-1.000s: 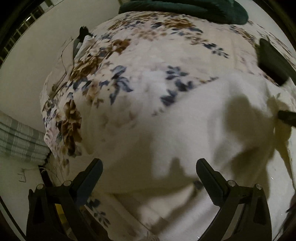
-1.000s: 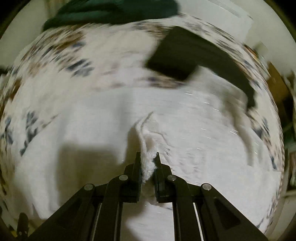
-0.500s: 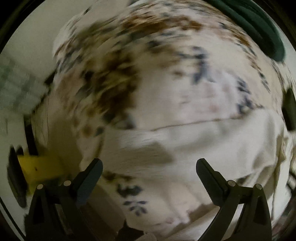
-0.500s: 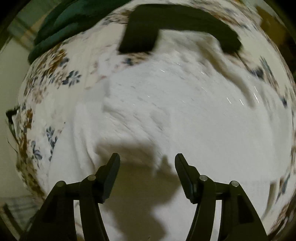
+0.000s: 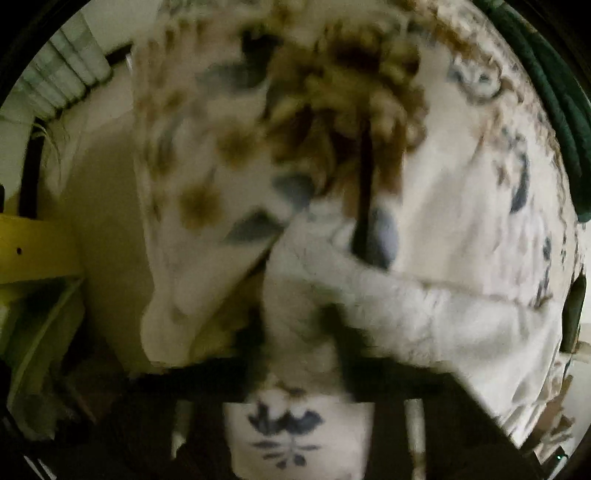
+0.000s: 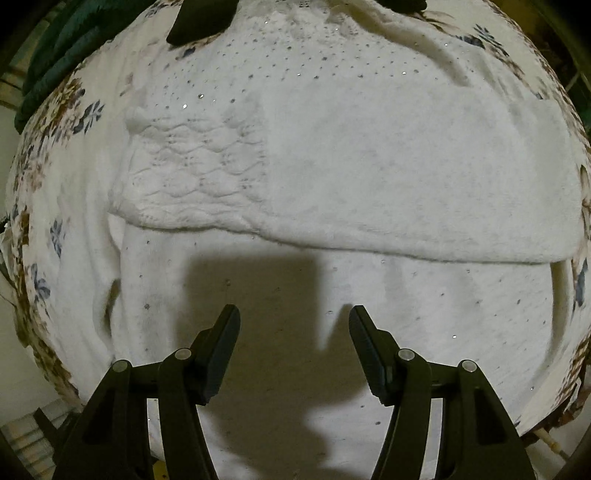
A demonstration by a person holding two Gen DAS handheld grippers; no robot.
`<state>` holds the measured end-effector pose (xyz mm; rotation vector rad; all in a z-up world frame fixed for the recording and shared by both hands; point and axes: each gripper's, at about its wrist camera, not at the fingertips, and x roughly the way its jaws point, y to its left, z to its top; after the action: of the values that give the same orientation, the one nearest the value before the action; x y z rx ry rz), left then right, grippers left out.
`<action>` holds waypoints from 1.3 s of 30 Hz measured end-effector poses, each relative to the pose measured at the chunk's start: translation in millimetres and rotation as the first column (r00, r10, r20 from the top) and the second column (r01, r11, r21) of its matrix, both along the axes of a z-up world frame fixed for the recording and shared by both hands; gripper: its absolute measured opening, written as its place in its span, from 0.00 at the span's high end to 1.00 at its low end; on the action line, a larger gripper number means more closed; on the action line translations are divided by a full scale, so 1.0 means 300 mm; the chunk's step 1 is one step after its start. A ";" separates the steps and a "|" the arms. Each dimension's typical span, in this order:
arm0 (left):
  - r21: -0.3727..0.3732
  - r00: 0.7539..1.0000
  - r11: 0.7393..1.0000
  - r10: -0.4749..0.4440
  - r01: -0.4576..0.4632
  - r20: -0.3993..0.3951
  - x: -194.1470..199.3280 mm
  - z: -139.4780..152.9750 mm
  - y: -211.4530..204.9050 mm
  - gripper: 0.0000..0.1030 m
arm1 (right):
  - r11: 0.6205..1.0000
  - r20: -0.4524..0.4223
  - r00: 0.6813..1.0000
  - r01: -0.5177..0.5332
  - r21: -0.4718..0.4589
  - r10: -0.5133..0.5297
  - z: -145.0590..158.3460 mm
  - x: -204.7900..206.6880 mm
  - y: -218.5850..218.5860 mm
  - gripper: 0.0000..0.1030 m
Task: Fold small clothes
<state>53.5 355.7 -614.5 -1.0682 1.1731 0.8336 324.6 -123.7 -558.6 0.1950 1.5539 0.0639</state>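
On my right wrist view the white knit garment (image 6: 332,177) lies spread over the floral bedspread (image 6: 48,155), filling most of the picture. One part of it is folded across the middle, ending in a soft horizontal edge; that folded part has a scalloped knit pattern at its left end. The fabric above and below it is dotted with small shiny studs. My right tool (image 6: 294,325) points down over the lower part of the garment with its fingers spread apart and nothing between them; its shadow falls on the cloth just ahead. A dark green blanket (image 6: 51,62) sits bunched at the upper left of the bed, and a black object (image 6: 201,20) rests at the garment's top edge.

The left wrist view is heavily blurred. My left tool (image 5: 299,354) shows only as dark smeared shapes at the bottom, its fingers pressed together, and they appear to be pinching a bunched edge of the white knit garment (image 5: 406,314), which rises in a ridge toward the right. I cannot make out the contact sharply. Behind it the floral bedspread (image 5: 229,155) hangs over the bed's edge, with something yellow (image 5: 33,247) at the left and the dark green blanket (image 5: 546,96) at upper right.
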 end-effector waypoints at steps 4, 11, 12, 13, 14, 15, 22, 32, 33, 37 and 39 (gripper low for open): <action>0.102 0.996 0.994 0.018 -0.027 0.088 -0.006 0.162 -0.001 0.93 | 1.000 0.014 1.000 -0.006 -0.003 0.006 0.014 -0.007 0.011 0.38; 0.252 0.961 0.965 -0.004 -0.069 0.277 0.034 0.422 0.145 0.92 | 1.000 0.027 1.000 -0.001 0.010 0.001 0.053 0.000 0.036 0.38; 0.268 0.960 0.961 -0.005 -0.073 0.279 0.044 0.425 0.167 0.92 | 1.000 0.029 1.000 -0.002 0.011 0.001 0.052 0.004 0.049 0.38; 0.278 0.960 0.957 0.001 -0.083 0.281 0.044 0.409 0.202 0.90 | 1.000 0.030 1.000 -0.004 0.014 0.004 0.054 0.001 0.051 0.38; 0.273 0.960 0.958 0.005 -0.084 0.278 0.040 0.394 0.215 0.88 | 1.000 0.030 1.000 -0.009 0.015 0.009 0.054 0.000 0.056 0.38; 0.245 0.964 0.966 0.014 -0.081 0.265 0.027 0.347 0.242 0.88 | 1.000 0.026 1.000 -0.014 0.015 0.013 0.053 -0.001 0.062 0.38; -0.029 0.946 0.978 0.208 -0.207 0.250 -0.145 0.124 0.200 0.62 | 0.999 0.006 1.000 -0.015 0.041 0.015 0.049 -0.017 0.058 0.38; -0.207 0.880 0.947 0.308 -0.246 0.361 0.037 -0.047 0.166 0.46 | 0.998 -0.014 1.000 0.025 0.054 -0.025 0.055 -0.033 0.014 0.38; -0.180 0.881 0.948 0.312 -0.262 0.356 0.052 -0.044 0.176 0.49 | 0.999 -0.017 1.000 0.025 0.044 -0.024 0.061 -0.042 -0.002 0.38; -0.023 0.914 0.967 0.246 -0.252 0.323 0.111 0.055 0.195 0.91 | 0.999 -0.022 0.999 0.031 0.015 -0.031 0.069 -0.061 -0.048 0.38; 0.071 0.936 0.973 0.188 -0.218 0.299 0.142 0.131 0.181 0.91 | 0.999 -0.015 0.999 0.038 0.000 -0.038 0.074 -0.070 -0.082 0.38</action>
<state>96.2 409.9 -575.3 -1.1952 0.7731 0.8536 303.6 -148.2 -536.5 0.2256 1.5649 0.0332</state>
